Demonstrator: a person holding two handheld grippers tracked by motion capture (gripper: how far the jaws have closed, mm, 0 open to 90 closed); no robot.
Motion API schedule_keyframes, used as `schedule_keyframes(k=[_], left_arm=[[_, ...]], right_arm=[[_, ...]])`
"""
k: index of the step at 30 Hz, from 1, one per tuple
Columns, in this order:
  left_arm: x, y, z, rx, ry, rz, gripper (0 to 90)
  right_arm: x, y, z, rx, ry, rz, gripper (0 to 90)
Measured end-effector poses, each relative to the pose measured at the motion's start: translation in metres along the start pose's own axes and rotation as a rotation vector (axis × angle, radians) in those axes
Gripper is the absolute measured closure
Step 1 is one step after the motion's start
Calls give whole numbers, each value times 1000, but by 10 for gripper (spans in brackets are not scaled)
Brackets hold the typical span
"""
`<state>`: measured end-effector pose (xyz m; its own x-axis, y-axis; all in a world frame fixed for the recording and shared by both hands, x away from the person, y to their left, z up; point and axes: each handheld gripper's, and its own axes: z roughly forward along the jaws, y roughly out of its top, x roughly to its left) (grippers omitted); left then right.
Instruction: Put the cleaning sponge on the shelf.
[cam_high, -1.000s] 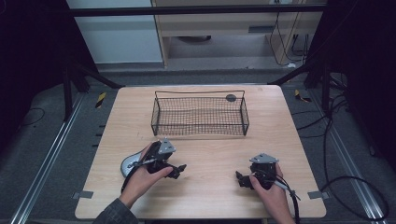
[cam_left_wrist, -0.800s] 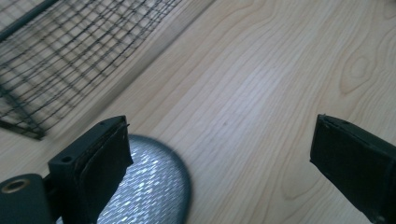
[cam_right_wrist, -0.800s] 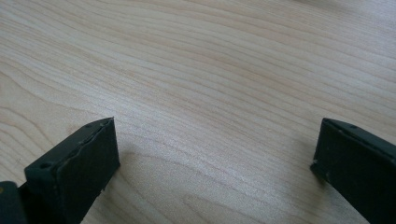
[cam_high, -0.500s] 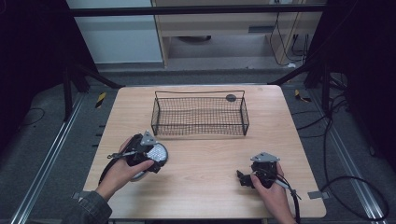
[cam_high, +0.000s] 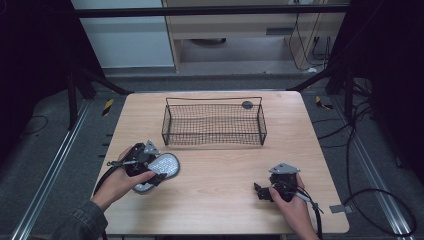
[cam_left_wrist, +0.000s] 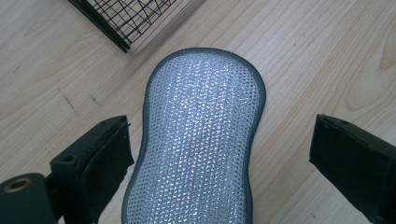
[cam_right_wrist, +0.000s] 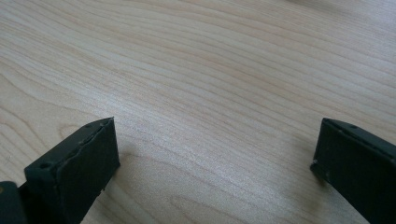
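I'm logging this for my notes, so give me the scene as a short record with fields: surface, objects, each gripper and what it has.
Surface: light wooden table
Container: black wire basket, far centre, nothing seen inside
Loose item: silver scouring pad, near left of the basket
Left gripper: open, pad between its fingers, a clear gap at the other finger
Right gripper: open, over bare wood, nothing between its fingers
Hands: one on each gripper, near edge

Bare table (cam_high: 220, 175) lies open between both hands; the wire basket (cam_high: 214, 122) (mid-table, farther back) blocks the far side.
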<state>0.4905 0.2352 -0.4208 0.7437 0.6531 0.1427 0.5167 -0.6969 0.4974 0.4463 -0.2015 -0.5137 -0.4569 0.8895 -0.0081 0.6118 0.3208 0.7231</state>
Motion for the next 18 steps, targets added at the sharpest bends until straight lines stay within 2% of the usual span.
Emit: schedule_keyframes(k=[10,18], left_arm=[[7,-7,-1,49,-15,6,47],[8,-5,12,118,-47,43,45]], right_arm=[[0,0,0,0,-1,-1,5],[1,0,-1,1,-4,3,7]])
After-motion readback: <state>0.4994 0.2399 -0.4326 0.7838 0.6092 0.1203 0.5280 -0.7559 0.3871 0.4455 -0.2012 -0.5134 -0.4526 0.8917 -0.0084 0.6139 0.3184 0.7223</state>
